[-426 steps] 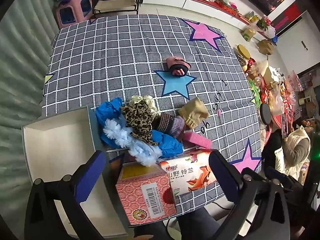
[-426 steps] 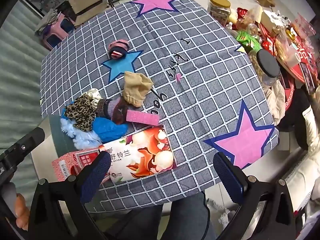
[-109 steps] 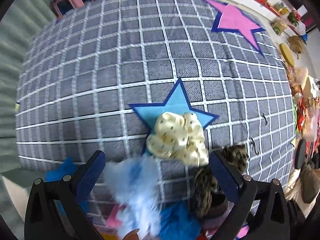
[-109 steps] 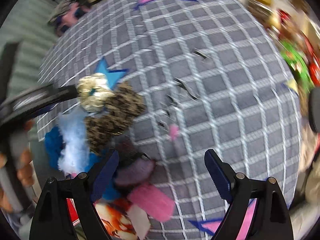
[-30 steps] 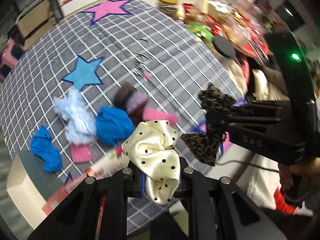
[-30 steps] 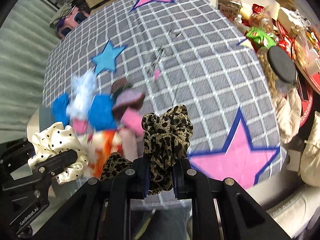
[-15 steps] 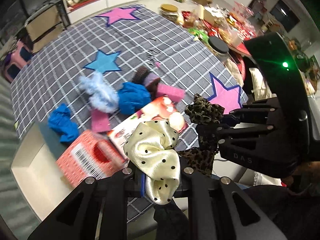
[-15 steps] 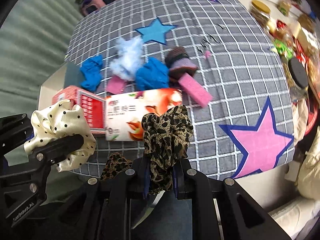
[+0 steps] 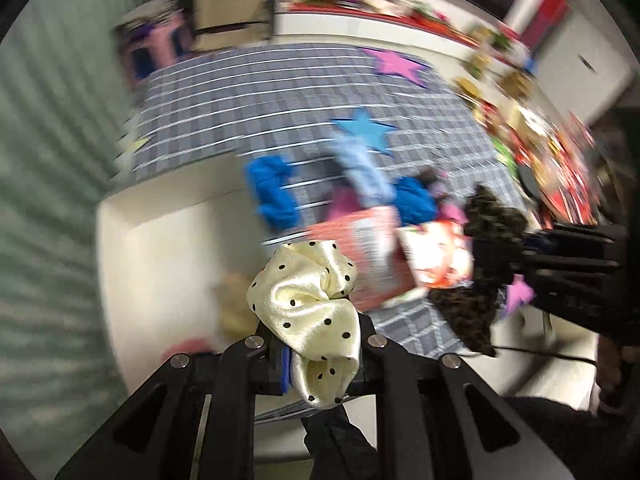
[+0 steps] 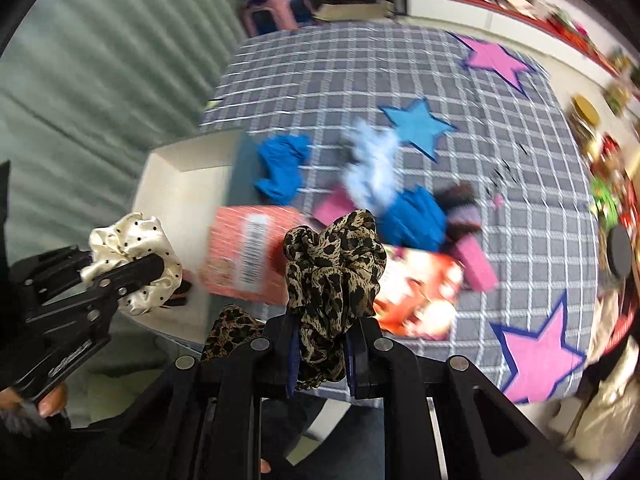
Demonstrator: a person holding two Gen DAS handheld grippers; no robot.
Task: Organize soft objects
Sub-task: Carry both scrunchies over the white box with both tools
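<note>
My left gripper (image 9: 320, 364) is shut on a cream polka-dot scrunchie (image 9: 308, 304) and holds it above the white box (image 9: 160, 264); it also shows in the right wrist view (image 10: 132, 260). My right gripper (image 10: 320, 360) is shut on a leopard-print scrunchie (image 10: 336, 264), held above the table's near edge; it shows at the right of the left wrist view (image 9: 480, 272). On the checked cloth lie a blue cloth (image 10: 282, 168), a pale blue fluffy piece (image 10: 372, 164), another blue piece (image 10: 416, 220) and a pink sponge (image 10: 476, 264).
A red carton (image 10: 244, 256) and a printed box (image 10: 420, 292) lie at the table's near edge beside the white box (image 10: 180, 192). A tan item (image 9: 236, 304) and a pink item (image 9: 188, 350) lie inside the box. Jars and packets crowd the right side (image 10: 612, 200).
Both grippers swung left with their scrunchies. The left one now hangs over the white box; the view is blurred by motion.
</note>
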